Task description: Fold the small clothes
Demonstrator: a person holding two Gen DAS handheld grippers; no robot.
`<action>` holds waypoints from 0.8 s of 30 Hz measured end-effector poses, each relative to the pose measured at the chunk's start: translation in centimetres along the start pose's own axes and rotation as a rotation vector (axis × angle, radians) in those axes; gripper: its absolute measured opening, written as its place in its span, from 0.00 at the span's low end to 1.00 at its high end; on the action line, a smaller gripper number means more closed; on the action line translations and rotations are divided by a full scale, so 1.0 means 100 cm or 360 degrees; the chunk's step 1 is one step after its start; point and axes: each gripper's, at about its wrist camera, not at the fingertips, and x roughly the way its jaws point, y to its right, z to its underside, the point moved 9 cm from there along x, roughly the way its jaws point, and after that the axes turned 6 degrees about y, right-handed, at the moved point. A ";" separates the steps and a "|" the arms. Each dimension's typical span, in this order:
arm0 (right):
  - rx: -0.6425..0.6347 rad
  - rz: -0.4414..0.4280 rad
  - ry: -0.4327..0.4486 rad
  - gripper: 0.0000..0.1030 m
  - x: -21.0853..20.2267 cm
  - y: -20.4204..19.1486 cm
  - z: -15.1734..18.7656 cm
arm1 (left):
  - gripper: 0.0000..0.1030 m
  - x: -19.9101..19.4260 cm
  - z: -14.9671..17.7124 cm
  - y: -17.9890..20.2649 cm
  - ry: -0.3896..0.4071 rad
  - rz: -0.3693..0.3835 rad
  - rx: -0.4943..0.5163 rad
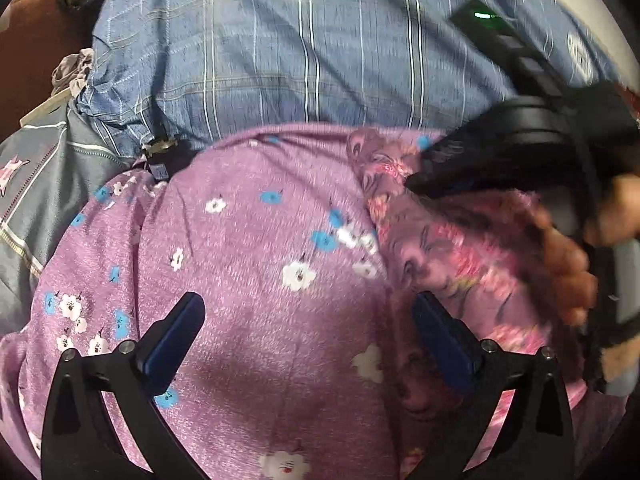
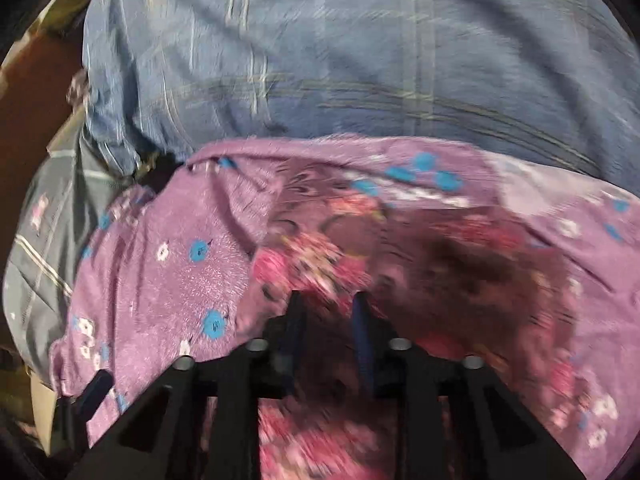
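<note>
Purple floral cloth (image 2: pixel 312 280) clamped in right jaws; left jaws wide apart, hand (image 1: pixel 568 264) in left view only

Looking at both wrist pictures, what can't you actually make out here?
- Right wrist view: whether the right claw pinches the pink floral cloth; motion blur.
- Left wrist view: that cloth's far edge, hidden by the hand.
- Purple flowered garment: its shape, cut off below.

light: dim, soft shadows | blur: right view heavy | edges: fisheye-dark
</note>
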 end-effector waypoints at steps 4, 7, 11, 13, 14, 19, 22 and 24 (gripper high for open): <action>0.0103 0.0020 0.0015 0.22 0.028 0.007 0.002 | 1.00 0.021 0.014 0.001 -0.0068 0.0044 -0.0062; 0.0130 -0.0001 0.0021 0.23 0.021 0.009 0.001 | 1.00 0.027 0.017 -0.001 -0.0169 0.0092 -0.0159; 0.0264 -0.0063 0.0090 0.25 -0.009 0.022 0.005 | 1.00 0.027 0.018 -0.001 -0.0160 0.0100 -0.0155; 0.0302 -0.0056 0.0138 0.26 -0.026 0.033 0.011 | 1.00 0.025 0.019 0.000 -0.0133 0.0075 -0.0131; 0.0302 -0.0036 0.0177 0.26 -0.040 0.039 0.016 | 1.00 0.024 0.019 0.000 -0.0121 0.0063 -0.0121; 0.0229 0.0120 0.0326 0.26 -0.095 0.061 0.050 | 1.00 0.014 0.021 0.004 -0.0065 -0.0081 -0.0074; 0.0170 0.0269 0.0326 0.27 -0.102 0.076 0.089 | 1.00 0.011 0.019 0.005 0.0017 -0.0118 0.0007; 0.0181 0.0287 0.0302 0.30 -0.092 0.086 0.113 | 1.00 0.009 0.019 0.006 0.0031 -0.0119 0.0027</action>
